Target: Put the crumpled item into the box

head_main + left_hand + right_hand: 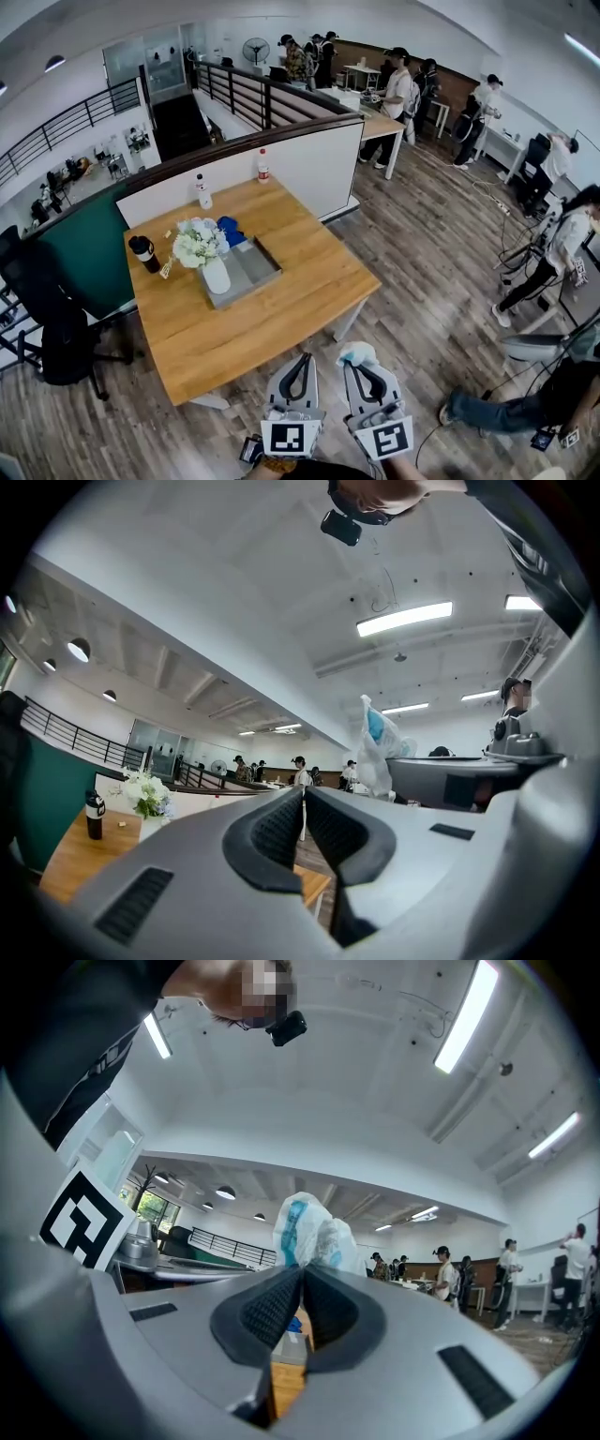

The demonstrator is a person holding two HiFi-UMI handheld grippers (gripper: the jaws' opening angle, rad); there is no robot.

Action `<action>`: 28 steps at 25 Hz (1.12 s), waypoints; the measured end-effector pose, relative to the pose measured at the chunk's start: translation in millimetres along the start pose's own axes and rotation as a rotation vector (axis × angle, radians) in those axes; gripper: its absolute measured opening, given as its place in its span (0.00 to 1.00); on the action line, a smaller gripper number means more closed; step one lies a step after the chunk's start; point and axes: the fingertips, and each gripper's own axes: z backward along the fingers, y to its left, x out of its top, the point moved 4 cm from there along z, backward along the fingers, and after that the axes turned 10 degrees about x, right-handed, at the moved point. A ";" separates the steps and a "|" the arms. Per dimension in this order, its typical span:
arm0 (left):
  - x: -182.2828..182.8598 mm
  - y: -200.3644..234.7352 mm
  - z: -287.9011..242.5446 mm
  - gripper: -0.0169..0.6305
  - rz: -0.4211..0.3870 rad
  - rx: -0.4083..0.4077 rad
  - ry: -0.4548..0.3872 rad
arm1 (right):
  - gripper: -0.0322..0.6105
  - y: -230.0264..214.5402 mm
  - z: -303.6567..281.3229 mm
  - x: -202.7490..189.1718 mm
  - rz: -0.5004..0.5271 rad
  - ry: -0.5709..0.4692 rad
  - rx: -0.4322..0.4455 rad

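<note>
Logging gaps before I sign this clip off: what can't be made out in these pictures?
- The crumpled item: its lower part is hidden between the closed jaws of the right gripper, in the right gripper view.
- The box: the flowers cover part of it in the head view.
- The blue thing beside the flowers: too small to identify in the head view.
- The bottles: labels too small to read in the head view.
- The person's arms: cut off by the head view's bottom edge.

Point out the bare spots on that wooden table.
Bare wood runs along the near edge of the table, in front of the grey box, and right of it toward the corner. Crowded: the box's left side with the flower vase, black cup beside it.
</note>
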 end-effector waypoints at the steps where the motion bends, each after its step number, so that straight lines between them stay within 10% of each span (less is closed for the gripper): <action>1: -0.6 3.5 -4.8 0.07 0.005 0.003 0.005 | 0.08 -1.2 -6.1 -0.8 0.003 0.005 0.004; 28: 4.7 65.1 -37.3 0.07 0.062 -0.015 -0.031 | 0.08 9.1 -98.4 -2.6 0.053 0.038 0.047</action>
